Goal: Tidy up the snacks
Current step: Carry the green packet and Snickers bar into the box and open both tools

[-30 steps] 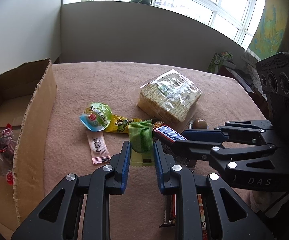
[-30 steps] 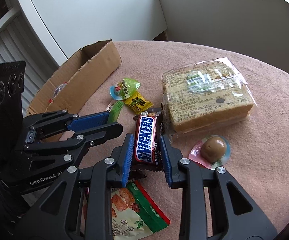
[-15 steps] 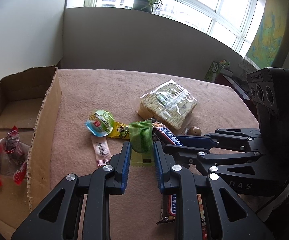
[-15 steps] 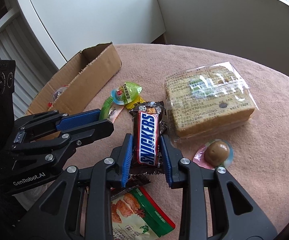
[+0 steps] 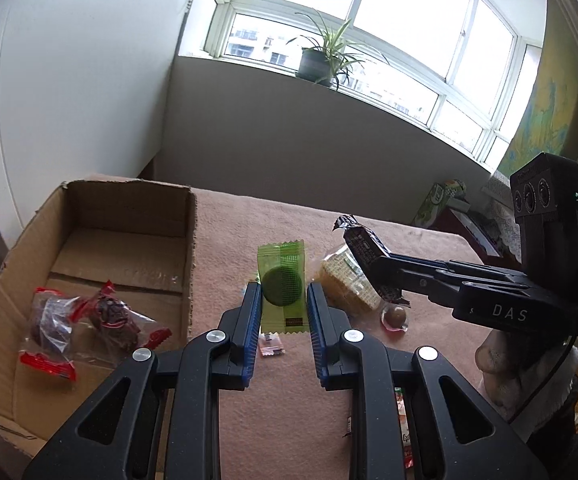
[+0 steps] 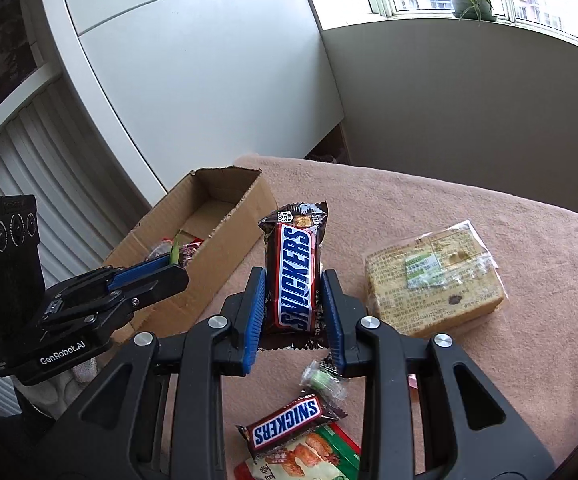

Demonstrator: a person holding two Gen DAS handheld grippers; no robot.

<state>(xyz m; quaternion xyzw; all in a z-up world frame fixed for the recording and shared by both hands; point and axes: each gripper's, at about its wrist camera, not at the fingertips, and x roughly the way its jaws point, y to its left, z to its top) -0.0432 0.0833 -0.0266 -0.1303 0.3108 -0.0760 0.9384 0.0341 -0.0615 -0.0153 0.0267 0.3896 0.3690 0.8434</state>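
Note:
My left gripper (image 5: pixel 281 300) is shut on a green snack packet (image 5: pixel 282 280) and holds it in the air, just right of the open cardboard box (image 5: pixel 191 248). The box holds red-wrapped snacks (image 5: pixel 89 322). My right gripper (image 6: pixel 294 292) is shut on a Snickers bar (image 6: pixel 295 276), lifted above the pink tablecloth (image 6: pixel 489 232). In the left wrist view the right gripper (image 5: pixel 373 264) is to the right, with the bar's dark wrapper (image 5: pixel 359 240) sticking up. In the right wrist view the left gripper (image 6: pixel 169 264) hovers at the box (image 6: pixel 225 248).
On the cloth lie a wrapped block of crackers (image 6: pixel 433 280), a second Snickers bar (image 6: pixel 289 426), a green-and-red snack bag (image 6: pixel 309 460), a small clear-wrapped green sweet (image 6: pixel 323 380) and a round brown sweet (image 5: pixel 395 315). A plant (image 5: pixel 321 60) stands on the windowsill.
Both grippers have risen off the table with their snacks. The left one has moved left toward the box; the views have tilted up toward the window.

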